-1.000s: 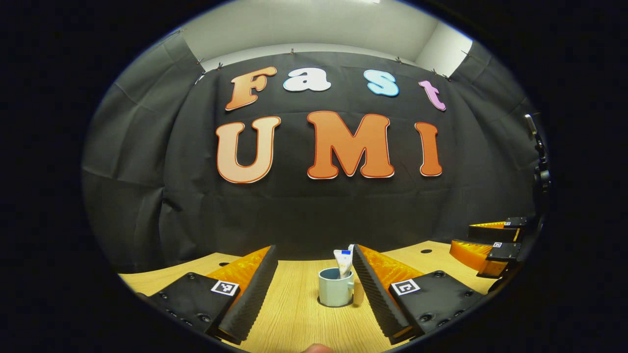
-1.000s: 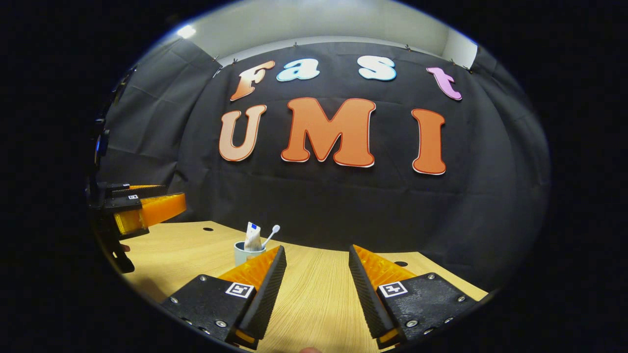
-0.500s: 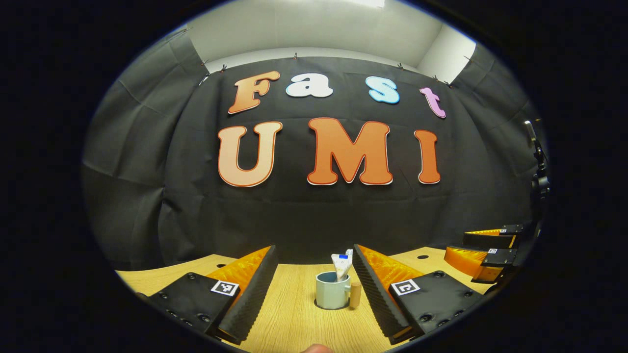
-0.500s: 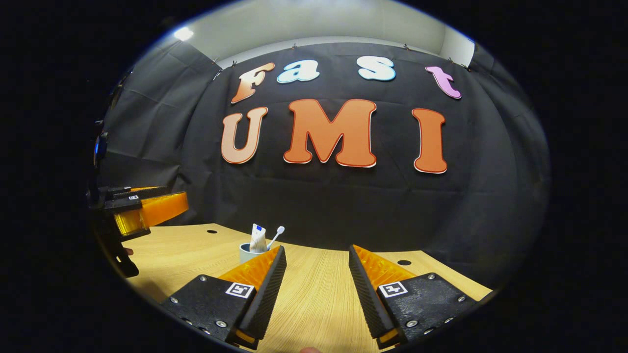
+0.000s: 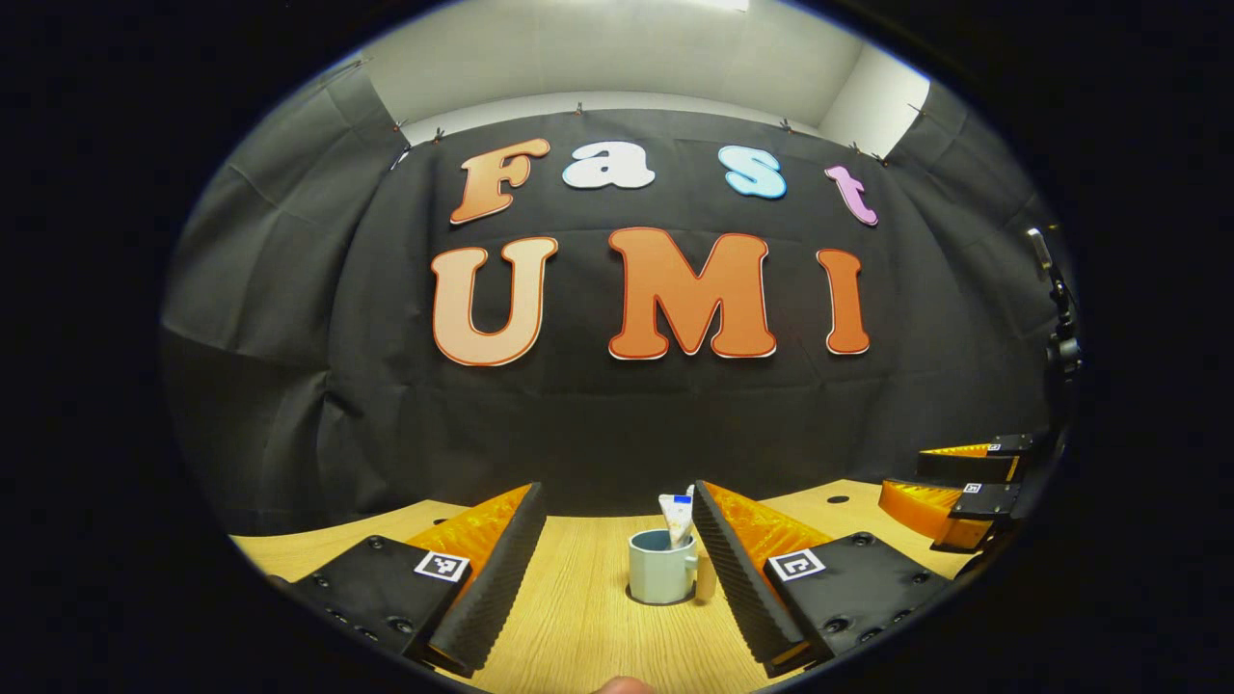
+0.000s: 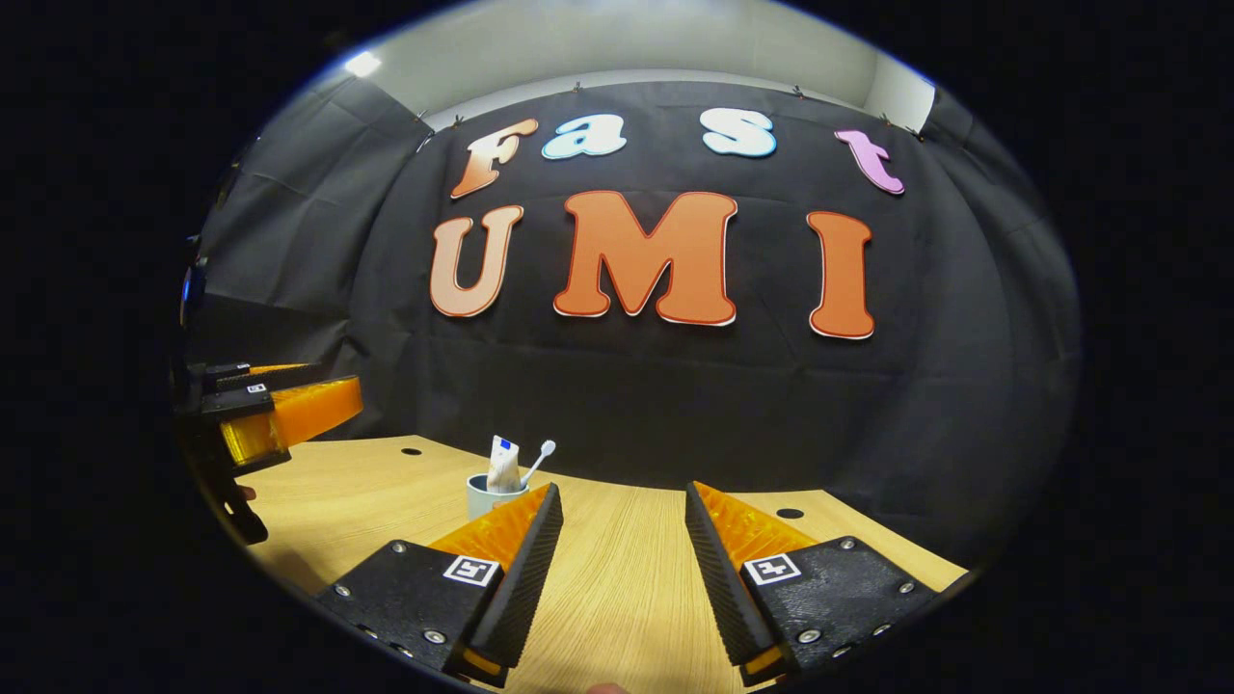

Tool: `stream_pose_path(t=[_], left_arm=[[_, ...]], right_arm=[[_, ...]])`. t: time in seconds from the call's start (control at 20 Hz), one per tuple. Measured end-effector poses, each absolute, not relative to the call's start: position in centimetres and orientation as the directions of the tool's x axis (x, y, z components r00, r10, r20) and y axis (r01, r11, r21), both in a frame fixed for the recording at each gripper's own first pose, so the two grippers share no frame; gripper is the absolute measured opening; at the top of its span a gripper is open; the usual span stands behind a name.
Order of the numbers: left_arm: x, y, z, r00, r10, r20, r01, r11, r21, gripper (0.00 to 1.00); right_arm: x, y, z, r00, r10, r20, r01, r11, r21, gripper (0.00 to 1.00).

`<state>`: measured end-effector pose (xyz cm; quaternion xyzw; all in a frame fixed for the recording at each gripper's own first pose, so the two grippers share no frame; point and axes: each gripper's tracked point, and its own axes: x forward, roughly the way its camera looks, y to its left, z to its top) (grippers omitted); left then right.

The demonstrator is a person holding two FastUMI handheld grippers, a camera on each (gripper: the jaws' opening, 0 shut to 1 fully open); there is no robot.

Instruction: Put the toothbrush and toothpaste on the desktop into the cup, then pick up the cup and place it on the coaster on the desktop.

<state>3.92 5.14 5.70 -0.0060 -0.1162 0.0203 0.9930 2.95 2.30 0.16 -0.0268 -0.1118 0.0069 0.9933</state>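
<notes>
While both grippers hang spread wide and empty, the cup [image 5: 661, 567] sits mid-desktop [image 5: 578, 617] on the dark coaster [image 5: 631, 599], toothpaste [image 5: 678, 516] and toothbrush [image 6: 537, 461] standing inside it.

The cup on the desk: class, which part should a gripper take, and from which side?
Grip the cup across its round body, below the rim, coming in level from the front with the left gripper, already open and facing it. The toothpaste and toothbrush stick out above, and the handle juts right.
</notes>
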Motion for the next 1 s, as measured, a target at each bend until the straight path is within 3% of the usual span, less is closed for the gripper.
stream_pose_path(t=[1.0], left_arm=[[4.7,4.6,4.6,0.980,0.058,0.192,-0.051,0.998,-0.043,0.97]], right_arm=[[2.8,0.1,-0.8,0.982,-0.035,0.184,0.043,0.998,-0.038,0.78]])
